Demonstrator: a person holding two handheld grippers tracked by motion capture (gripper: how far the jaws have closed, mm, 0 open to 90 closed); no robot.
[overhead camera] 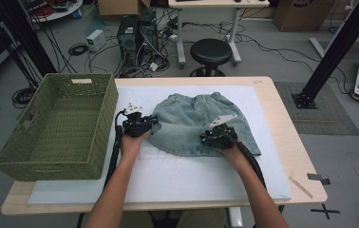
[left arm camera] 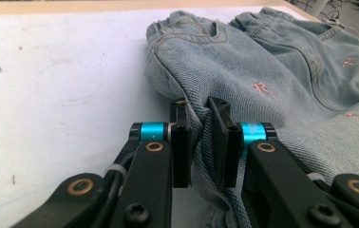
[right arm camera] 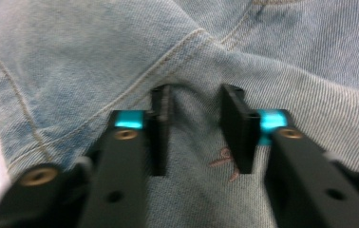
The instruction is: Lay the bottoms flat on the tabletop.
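Denim shorts [overhead camera: 201, 124]: pale blue, lying flat on the white mat [overhead camera: 168, 175] beside the green basket [overhead camera: 59, 123].
My left gripper [left arm camera: 200, 124] pinches the left side seam; my right gripper [right arm camera: 194, 114] stands with jaws parted over cloth near the hem.

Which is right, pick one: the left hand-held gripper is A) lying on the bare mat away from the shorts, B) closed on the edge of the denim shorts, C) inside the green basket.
B: the left hand-held gripper has a fold at the edge of the denim shorts pinched between its jaws.
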